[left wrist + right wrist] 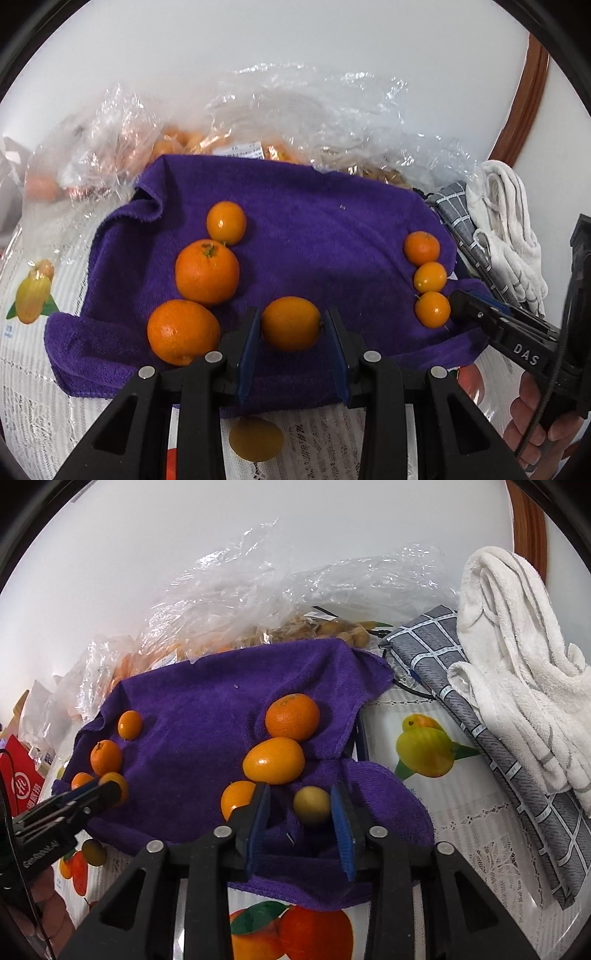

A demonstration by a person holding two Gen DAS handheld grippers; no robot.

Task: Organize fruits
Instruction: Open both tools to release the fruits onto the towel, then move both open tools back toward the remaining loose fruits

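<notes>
A purple towel [314,229] lies on the table with fruit along both sides. My left gripper [293,326] is shut on an orange kumquat [291,323], low over the towel's near edge. Two mandarins [207,271] and a kumquat [226,222] lie to its left. In the right wrist view my right gripper [301,812] stands open around a small yellow-green fruit [312,805] resting on the towel [207,720]; a gap shows beside the left pad. Just beyond it lie a kumquat [274,760] and a mandarin [292,717]. The left gripper [110,790] shows at the far left.
Crinkled clear plastic bags [258,122] holding more fruit stand behind the towel. A grey checked cloth [480,731] and a white towel [517,664] lie to the right. The tablecloth [424,753] carries printed fruit pictures. A red box [22,779] sits at the left.
</notes>
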